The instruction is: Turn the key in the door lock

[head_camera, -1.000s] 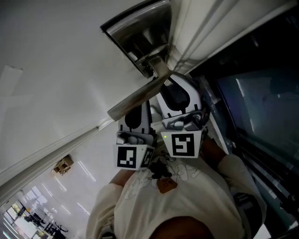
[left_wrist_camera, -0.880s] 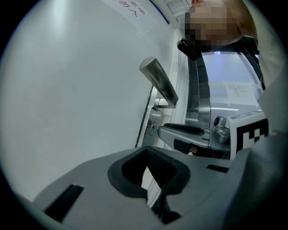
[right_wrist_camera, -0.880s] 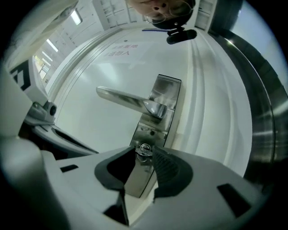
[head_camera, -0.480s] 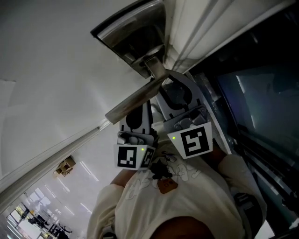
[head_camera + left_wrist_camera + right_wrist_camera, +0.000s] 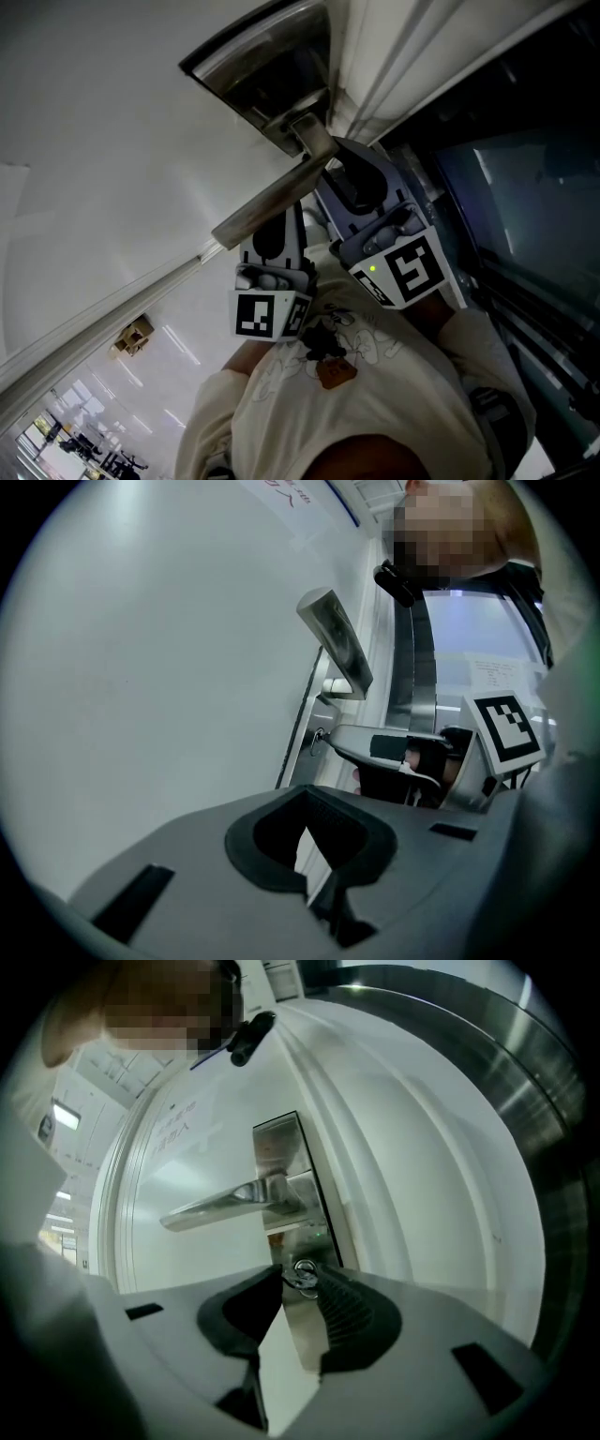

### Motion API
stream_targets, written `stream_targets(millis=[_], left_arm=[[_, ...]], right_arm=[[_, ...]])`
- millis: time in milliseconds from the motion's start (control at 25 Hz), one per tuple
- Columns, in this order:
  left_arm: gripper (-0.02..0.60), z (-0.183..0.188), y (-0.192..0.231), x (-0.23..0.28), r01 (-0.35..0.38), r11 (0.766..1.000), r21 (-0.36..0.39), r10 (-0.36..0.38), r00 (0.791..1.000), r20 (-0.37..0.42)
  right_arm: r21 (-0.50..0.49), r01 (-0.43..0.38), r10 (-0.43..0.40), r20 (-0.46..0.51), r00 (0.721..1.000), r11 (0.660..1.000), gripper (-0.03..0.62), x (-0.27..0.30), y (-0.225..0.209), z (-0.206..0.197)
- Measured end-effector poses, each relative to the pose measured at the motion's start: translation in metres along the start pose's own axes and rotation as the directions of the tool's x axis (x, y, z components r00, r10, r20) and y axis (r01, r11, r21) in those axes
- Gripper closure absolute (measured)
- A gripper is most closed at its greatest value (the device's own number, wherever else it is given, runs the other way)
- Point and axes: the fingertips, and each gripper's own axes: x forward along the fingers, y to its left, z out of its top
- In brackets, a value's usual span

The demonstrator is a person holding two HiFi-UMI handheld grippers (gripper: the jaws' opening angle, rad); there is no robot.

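A small silver key [image 5: 302, 1274] sits in the lock of a steel plate [image 5: 281, 1147] on the white door, just below the lever handle [image 5: 220, 1206]. My right gripper [image 5: 298, 1277] is shut on the key's head, one pad on each side. In the head view it reaches in under the handle [image 5: 272, 202], rolled over, with its tips [image 5: 339, 159] at the plate [image 5: 262, 70]. The left gripper view shows the key [image 5: 317, 735] at the right gripper's tips. My left gripper [image 5: 314, 794] hangs beside it, short of the door, shut with nothing in it.
The handle sticks out from the door straight above both grippers. A metal door frame [image 5: 525, 1101] and dark glass [image 5: 525, 187] run along the lock side. The person's cream sleeve and shirt [image 5: 347, 403] fill the space behind the grippers.
My right gripper has rolled about its own axis at the lock; its marker cube has tipped over and swung right. The left gripper has stayed where it was.
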Motion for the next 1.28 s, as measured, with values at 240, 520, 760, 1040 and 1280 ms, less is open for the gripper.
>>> stream_targets(millis=[240,520,760,1040,1280], left_arm=[[0.578,0.001,0.001,0.000,0.001,1.000,0.001,-0.001,1.000,0.003],[0.578,0.002,0.003,-0.002,-0.001,1.000,-0.001,0.001,1.000,0.007],[0.578,0.003,0.003,-0.003,0.002,1.000,0.001,-0.002,1.000,0.007],[0.578,0.005,0.002,-0.004,0.007,1.000,0.006,-0.008,1.000,0.011],[0.578,0.006,0.002,-0.005,0.011,1.000,0.011,-0.011,1.000,0.015]], right_arm=[[0.210,-0.034,0.028,0.029,0.999,0.977,0.473,0.000,-0.004,-0.001],[0.381,-0.066,0.050,0.051,0.997,0.922,0.473,-0.001,-0.006,-0.002],[0.559,-0.109,0.066,0.097,0.993,0.822,0.472,-0.001,-0.009,-0.004],[0.742,-0.167,0.081,0.150,0.985,0.649,0.471,0.000,-0.011,-0.006],[0.869,-0.227,0.103,0.203,0.974,0.439,0.471,0.001,-0.013,-0.009]])
